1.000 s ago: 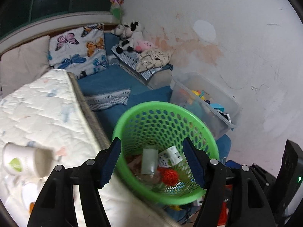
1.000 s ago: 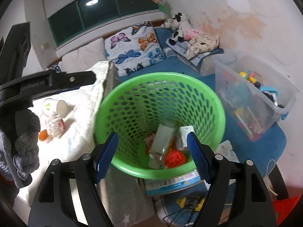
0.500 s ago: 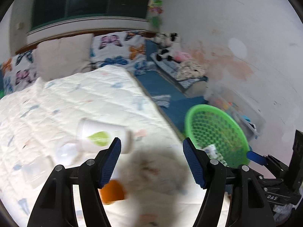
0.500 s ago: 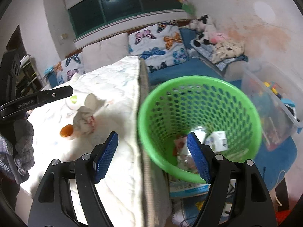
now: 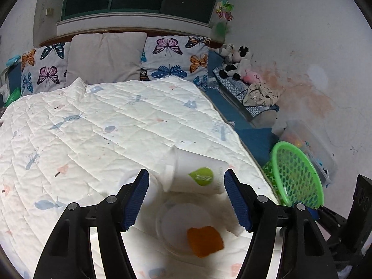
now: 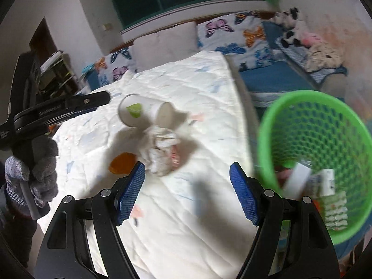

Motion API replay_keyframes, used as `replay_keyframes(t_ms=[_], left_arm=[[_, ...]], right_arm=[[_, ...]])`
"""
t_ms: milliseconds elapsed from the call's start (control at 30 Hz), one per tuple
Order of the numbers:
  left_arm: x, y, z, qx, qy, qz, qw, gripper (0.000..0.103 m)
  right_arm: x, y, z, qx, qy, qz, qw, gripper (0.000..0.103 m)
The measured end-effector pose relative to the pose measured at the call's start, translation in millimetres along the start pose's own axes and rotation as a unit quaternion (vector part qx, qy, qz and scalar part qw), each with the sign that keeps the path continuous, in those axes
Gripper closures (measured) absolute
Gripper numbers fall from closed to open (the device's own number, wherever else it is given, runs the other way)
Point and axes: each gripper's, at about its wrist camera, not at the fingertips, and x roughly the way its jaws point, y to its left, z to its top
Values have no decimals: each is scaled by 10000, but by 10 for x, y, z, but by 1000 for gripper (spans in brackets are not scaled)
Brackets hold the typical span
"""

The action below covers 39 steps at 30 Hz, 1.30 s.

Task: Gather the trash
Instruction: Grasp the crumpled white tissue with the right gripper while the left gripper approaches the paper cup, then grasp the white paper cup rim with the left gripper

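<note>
So we've swung both tools off the green basket [image 6: 313,162] and back over the bed [image 5: 97,125] in the last second; reads like one drop is done and we're after the next bit of trash. Left tool [image 5: 186,197] is wide open with nothing in it, hovering right over the tipped paper cup [image 5: 197,174], clear lid [image 5: 183,225] and orange scrap [image 5: 204,244]; right tool [image 6: 188,193] is open and empty too, just short of the crumpled tissue wad [image 6: 162,153]. Everything sits near the mattress edge; the basket's just beside it, so it's a short hop with plenty of open quilt around.
</note>
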Motion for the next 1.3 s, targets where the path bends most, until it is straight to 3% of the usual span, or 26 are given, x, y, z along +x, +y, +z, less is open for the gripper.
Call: replay_keyframes(t_ms=[167, 433, 667, 967, 1300], left_arm=[[116, 104, 79, -61, 99, -86, 9999, 38], [388, 183, 177, -51, 287, -205, 9994, 38], [645, 225, 177, -174, 525, -515, 9971, 38], [693, 151, 145, -172, 616, -1095, 9919, 66], [526, 47, 124, -100, 477, -1200, 9916, 87]], right_arm=[[262, 163, 88, -31, 139, 180, 9997, 29], [582, 226, 156, -82, 348, 58, 9993, 34], [646, 247, 183, -112, 421, 197, 9989, 48], [573, 225, 171, -32, 323, 262, 9991, 54], [378, 219, 174, -156, 113, 98, 9998, 54]])
